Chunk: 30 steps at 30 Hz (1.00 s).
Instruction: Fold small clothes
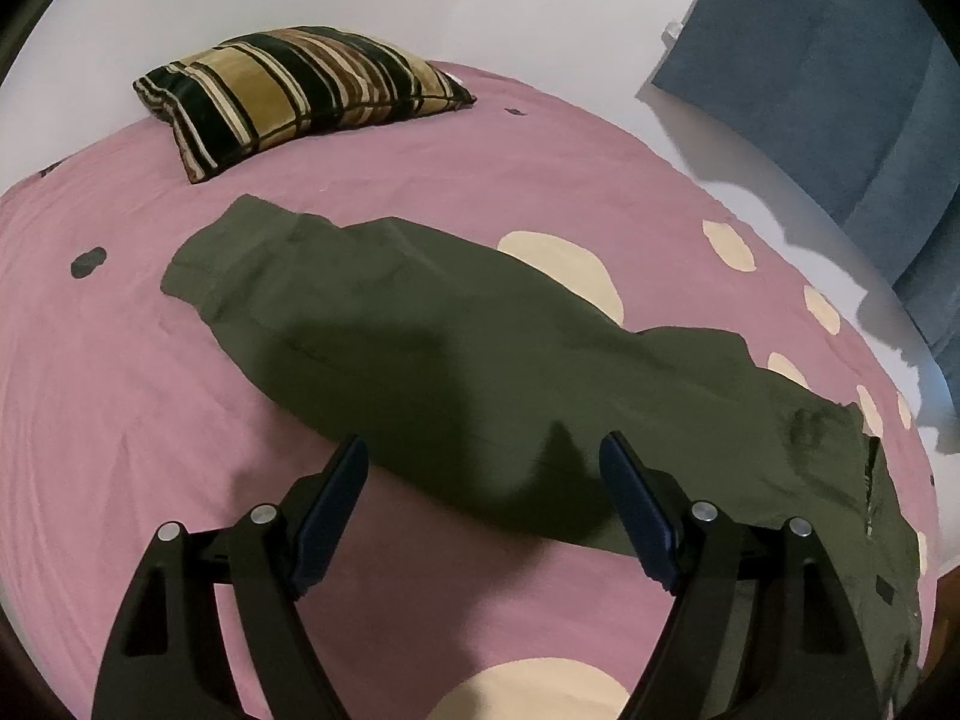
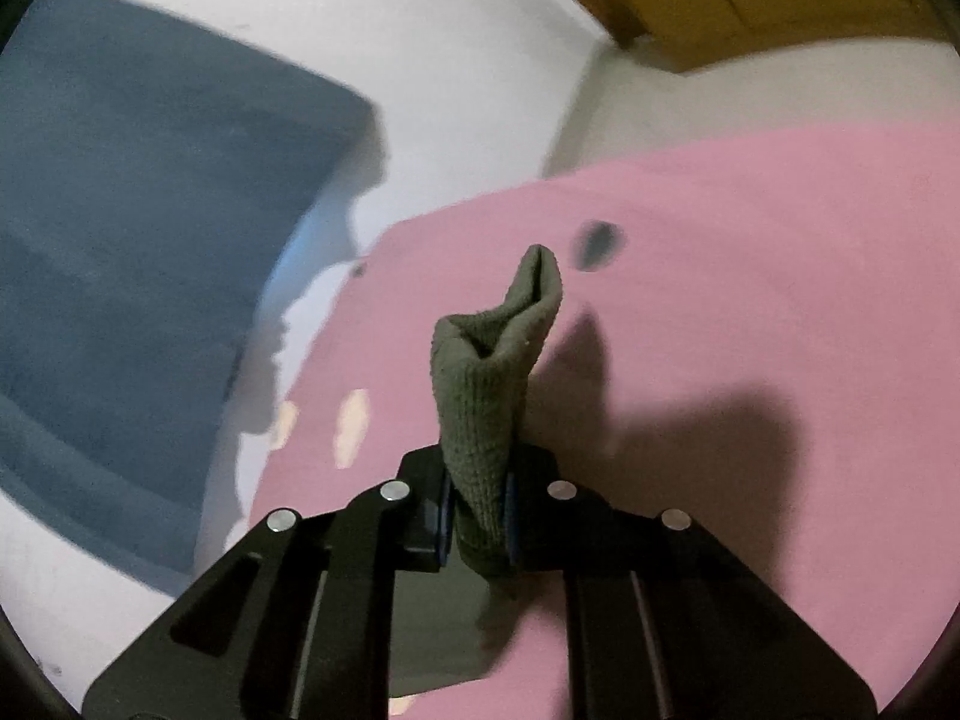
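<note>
— Black fingers (image 1: 363,468) of the left gripper (image 1: 483,462) stand spread wide with nothing between them, just above the near side of the green garment (image 1: 432,354), which lies flat across the middle of the bed (image 1: 120,396).

— Soft, light cloth, I'd judge; take it by a hem or corner. Bare sheet lies left of it, and the striped pillow (image 1: 288,90) sits well apart at the far edge.

— Right view: the right gripper (image 2: 477,516) is clamped on a ribbed cuff (image 2: 486,378) standing up limp above the pads.

— Floppy; it should drape anywhere. The bed's edge is close on the left.

garment (image 1: 456,354): olive green | pillow (image 1: 288,90): black-tan-cream stripes | sheet (image 1: 120,390): pink, cream spots
</note>
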Each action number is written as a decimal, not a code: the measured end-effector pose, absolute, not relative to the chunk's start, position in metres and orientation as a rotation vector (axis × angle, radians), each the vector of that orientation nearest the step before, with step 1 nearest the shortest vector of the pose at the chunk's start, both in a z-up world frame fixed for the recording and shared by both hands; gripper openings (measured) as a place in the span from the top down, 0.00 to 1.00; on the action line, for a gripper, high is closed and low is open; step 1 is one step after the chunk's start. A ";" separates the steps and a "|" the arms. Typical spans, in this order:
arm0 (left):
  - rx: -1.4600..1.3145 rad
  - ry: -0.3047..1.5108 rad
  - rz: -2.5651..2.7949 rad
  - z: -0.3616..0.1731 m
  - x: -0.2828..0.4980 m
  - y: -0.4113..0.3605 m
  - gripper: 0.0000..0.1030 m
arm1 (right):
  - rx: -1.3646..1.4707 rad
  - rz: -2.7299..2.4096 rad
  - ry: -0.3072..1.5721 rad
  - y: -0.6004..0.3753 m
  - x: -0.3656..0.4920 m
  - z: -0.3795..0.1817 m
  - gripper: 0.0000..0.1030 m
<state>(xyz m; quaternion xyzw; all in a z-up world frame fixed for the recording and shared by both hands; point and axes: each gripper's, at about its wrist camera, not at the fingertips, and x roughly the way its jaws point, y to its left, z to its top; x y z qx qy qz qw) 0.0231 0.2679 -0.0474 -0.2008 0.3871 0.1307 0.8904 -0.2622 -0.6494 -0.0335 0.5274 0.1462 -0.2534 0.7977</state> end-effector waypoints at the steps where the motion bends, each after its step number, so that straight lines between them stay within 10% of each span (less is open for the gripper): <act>1: -0.417 0.804 0.269 -0.047 0.023 0.268 0.24 | 1.113 -0.519 0.306 -0.644 -0.257 -0.022 0.88; 15: -0.385 0.806 0.221 -0.041 0.020 0.255 0.24 | 0.734 -0.049 0.326 -0.450 -0.096 0.137 0.89; 30: -0.415 0.809 0.203 -0.043 0.015 0.253 0.24 | 0.329 0.208 0.610 -0.185 0.028 0.096 0.89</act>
